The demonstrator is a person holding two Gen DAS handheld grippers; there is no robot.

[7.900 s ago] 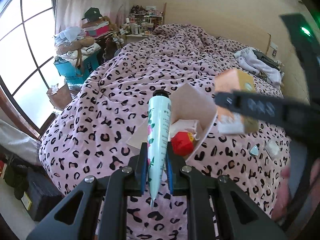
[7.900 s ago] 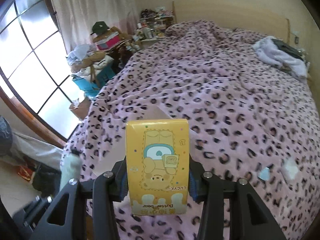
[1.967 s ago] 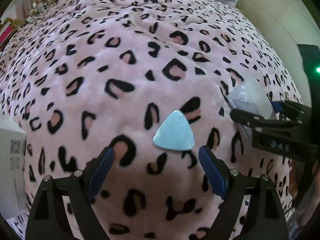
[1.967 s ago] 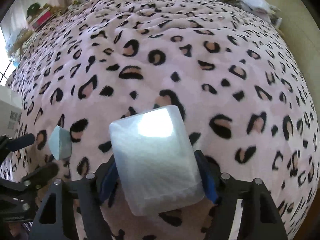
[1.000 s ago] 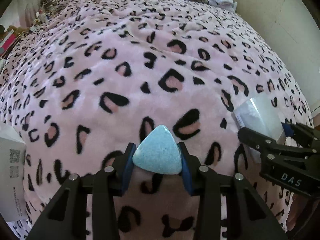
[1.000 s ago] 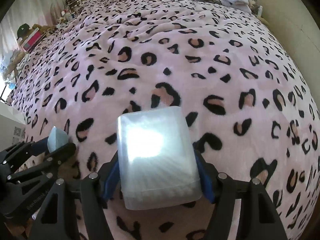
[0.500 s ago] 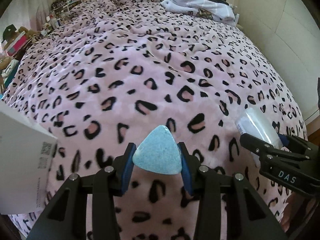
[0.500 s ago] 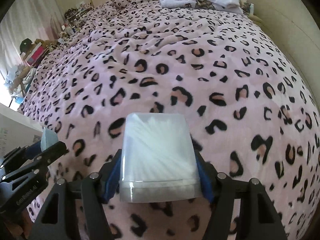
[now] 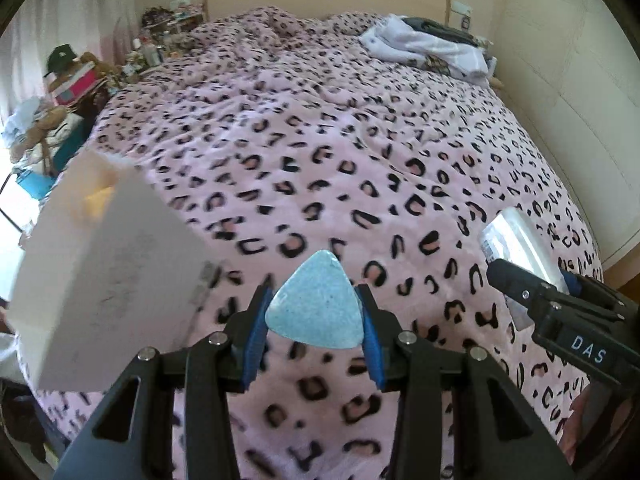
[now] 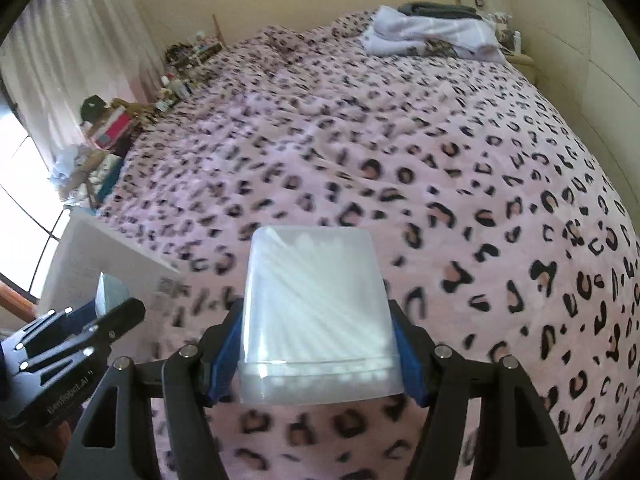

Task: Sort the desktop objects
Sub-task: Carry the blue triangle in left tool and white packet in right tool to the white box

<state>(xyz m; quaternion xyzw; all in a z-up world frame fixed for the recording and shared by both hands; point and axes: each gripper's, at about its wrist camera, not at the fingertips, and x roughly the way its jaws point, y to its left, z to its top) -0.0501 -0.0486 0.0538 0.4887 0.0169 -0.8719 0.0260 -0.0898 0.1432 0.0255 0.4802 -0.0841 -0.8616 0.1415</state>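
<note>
left gripper [image 9: 316,312]: clamps blue wedge [image 9: 316,304] | right gripper [image 10: 316,340]: clamps clear box [image 10: 316,312], contents possibly swabs

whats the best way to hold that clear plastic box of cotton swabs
By its two narrow side walls near the lidded end, as the right tool holds the swab box now: coming from the lid end, pads flat on parallel sides. The broad faces look too wide to span.

Both views are taken from above the near edge of the bed [image 9: 360,120], facing its far headboard end. The white box [image 9: 112,280] [image 10: 92,256] at the left edge is shared.
</note>
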